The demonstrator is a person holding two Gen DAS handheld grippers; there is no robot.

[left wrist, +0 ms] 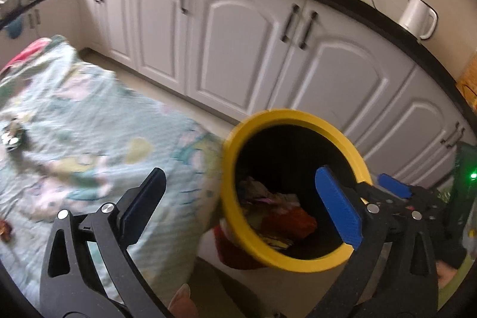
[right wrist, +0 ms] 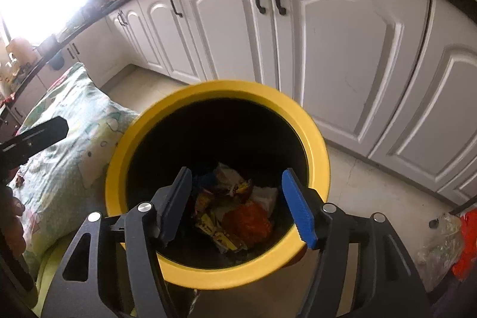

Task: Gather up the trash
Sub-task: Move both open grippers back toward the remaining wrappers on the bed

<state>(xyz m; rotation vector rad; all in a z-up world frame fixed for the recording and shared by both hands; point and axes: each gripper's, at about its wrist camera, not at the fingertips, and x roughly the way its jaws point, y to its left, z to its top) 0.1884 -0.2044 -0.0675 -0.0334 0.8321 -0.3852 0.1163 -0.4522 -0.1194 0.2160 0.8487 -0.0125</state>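
Note:
A black bin with a yellow rim [left wrist: 286, 115] stands on the floor beside a bed, and crumpled wrappers [left wrist: 280, 213] lie at its bottom. My left gripper [left wrist: 240, 178] is open wide and holds nothing. Its black finger is over the bedsheet and its blue finger over the bin's mouth. The right wrist view looks straight down into the bin [right wrist: 208, 88]. There my right gripper [right wrist: 236, 173] hangs open above the orange, yellow and white wrappers [right wrist: 235, 210], with nothing between its fingers. Small bits of trash [left wrist: 12, 136] lie on the sheet at far left.
The bed with a pale green patterned sheet [left wrist: 74, 124] fills the left side. White cabinet doors [left wrist: 238, 43] under a black counter run behind the bin. A white kettle [left wrist: 417, 17] stands on the counter. A clear plastic bag [right wrist: 441, 240] lies on the floor at right.

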